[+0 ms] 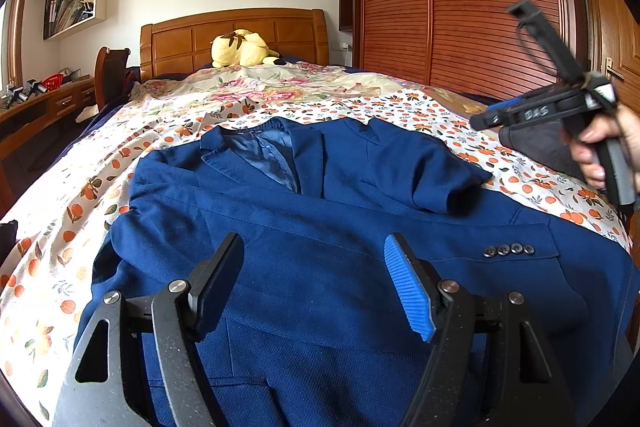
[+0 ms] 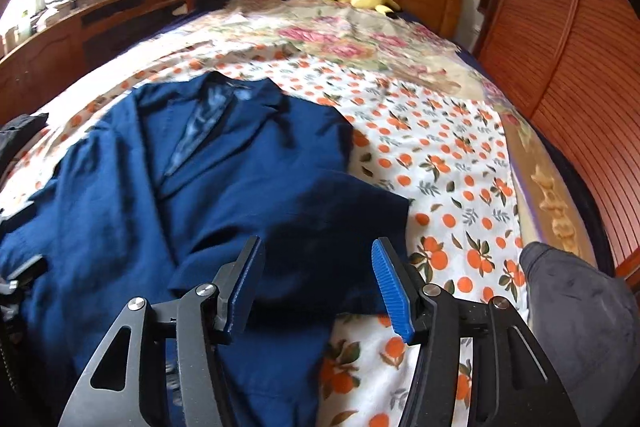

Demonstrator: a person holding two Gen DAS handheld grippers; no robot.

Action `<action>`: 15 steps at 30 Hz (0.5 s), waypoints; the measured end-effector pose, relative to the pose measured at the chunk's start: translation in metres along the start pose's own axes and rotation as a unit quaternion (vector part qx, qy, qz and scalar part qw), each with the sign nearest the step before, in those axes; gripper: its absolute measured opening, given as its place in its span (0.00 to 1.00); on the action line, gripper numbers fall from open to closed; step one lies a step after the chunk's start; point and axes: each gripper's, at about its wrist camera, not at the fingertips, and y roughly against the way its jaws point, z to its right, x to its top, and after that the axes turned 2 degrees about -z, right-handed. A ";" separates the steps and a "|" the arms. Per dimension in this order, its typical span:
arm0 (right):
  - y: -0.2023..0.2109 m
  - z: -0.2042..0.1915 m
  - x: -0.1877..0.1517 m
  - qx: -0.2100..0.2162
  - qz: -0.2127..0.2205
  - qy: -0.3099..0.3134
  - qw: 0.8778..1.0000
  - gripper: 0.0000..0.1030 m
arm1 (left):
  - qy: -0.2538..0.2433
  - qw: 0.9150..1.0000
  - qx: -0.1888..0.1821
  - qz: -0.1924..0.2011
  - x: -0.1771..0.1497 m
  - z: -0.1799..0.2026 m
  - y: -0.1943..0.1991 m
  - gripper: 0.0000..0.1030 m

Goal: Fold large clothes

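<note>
Blue jacket (image 2: 208, 195) lies on the bedsheet (image 2: 448, 155) (bare sheet rightward); left gripper (image 1: 316, 275) and right gripper (image 2: 318, 285) both gape, holding nothing.

The right gripper (image 2: 318, 283) hangs with jaws apart and empty above a folded-over sleeve of the blue jacket (image 2: 160, 163) spread on the orange-print bedsheet (image 2: 440, 155).
</note>
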 end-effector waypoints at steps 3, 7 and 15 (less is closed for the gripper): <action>-0.027 0.008 -0.002 -0.012 -0.024 -0.016 1.000 0.63 | 0.001 1.000 0.000 0.000 0.000 0.000 0.000 0.72; -0.059 0.020 -0.005 -0.026 -0.054 -0.037 0.998 0.63 | 0.003 1.000 -0.001 0.001 0.001 -0.001 0.002 0.73; -0.105 0.043 -0.018 0.005 -0.085 -0.114 0.990 0.75 | 0.025 1.000 -0.012 0.013 0.003 -0.010 0.014 0.73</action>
